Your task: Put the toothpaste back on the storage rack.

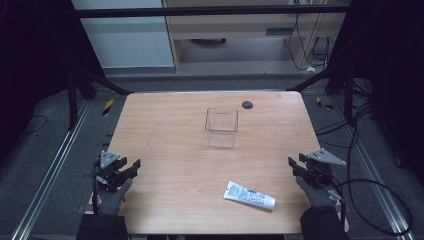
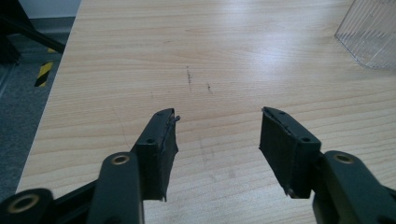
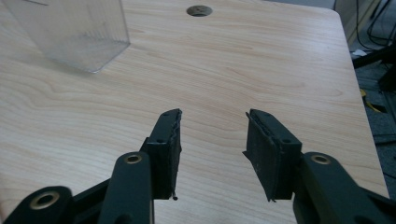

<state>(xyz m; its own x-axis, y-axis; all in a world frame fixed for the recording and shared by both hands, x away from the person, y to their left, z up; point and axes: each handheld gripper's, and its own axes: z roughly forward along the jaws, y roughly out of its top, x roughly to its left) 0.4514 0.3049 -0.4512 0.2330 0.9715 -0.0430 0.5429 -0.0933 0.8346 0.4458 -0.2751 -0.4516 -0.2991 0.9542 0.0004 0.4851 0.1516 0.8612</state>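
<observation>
Two things are lying on the wooden bench [image 1: 165,195]: a clear box and a tube
One clear plastic box [image 1: 221,127] is standing upright near the middle of the bench, with a white tube [image 1: 249,195] lying flat well nearer the person's edge, toward the right; a small dark round hole [image 1: 247,104] is sitting in the bench top beyond the box. At the bench's left edge the left hand-held gripper [image 1: 131,170] is resting in a gloved hand [image 1: 111,196], its jaws spread apart over bare wood and grasping nothing. At the right edge the right hand-held gripper [image 1: 296,166] is sitting the same way in the other gloved hand [image 1: 316,193], jaws apart and released, well apart from the tube
</observation>
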